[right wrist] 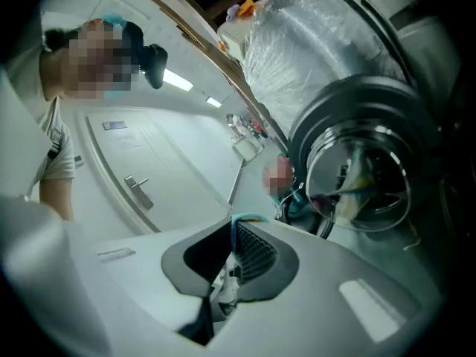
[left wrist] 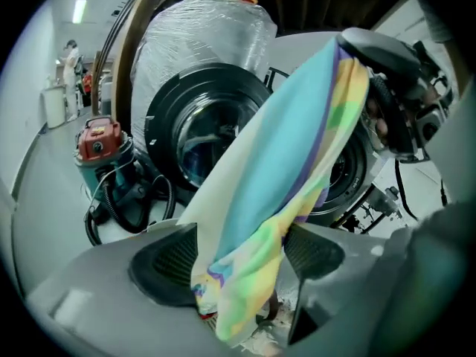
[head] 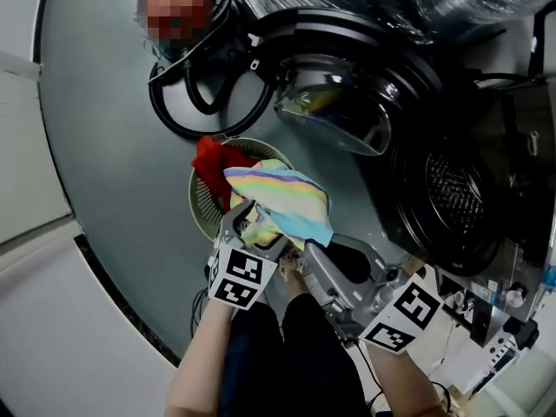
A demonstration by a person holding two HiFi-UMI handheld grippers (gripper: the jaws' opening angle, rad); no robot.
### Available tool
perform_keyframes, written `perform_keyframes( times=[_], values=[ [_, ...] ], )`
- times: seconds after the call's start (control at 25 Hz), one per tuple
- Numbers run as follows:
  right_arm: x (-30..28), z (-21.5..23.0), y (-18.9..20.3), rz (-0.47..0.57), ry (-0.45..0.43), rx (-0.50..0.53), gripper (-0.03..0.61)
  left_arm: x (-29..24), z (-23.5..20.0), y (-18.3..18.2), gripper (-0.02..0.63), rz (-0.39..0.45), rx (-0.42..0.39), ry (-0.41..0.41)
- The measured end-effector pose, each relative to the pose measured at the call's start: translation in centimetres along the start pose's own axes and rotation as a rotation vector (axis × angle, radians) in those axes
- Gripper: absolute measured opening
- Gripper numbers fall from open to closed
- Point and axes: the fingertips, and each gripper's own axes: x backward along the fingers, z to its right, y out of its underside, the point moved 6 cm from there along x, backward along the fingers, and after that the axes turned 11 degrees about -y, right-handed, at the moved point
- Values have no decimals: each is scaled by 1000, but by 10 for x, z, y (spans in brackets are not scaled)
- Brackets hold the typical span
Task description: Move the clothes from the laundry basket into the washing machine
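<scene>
washing machine (head: 452,200) at right, round door (head: 334,102) swung open, drum dark inside. vacuum cleaner (left wrist: 100,143) with coiled hose on the floor beyond. laundry basket (head: 196,205) low beside the machine, red garment (head: 213,162) lying in it. pastel striped cloth (head: 287,200) lifted above the basket, stretched between both tools. left gripper (left wrist: 238,257) tongs clamped on its bunched lower end; right gripper (right wrist: 232,248) tongs narrow, pinching a thin blue edge.
</scene>
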Motion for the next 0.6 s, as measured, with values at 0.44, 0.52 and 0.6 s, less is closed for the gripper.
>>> perform_keyframes(
  times=[0.44,0.52,0.6],
  values=[
    [112,1,-31,127,376,159,38,18,63,-88,34,87,-95,290],
    [128,10,-21,64,475,203,44,24,77,-108,32,116,-112,342],
    [139,17,-10,38,514,220,62,27,91,-126,32,134,-154,384]
  ],
)
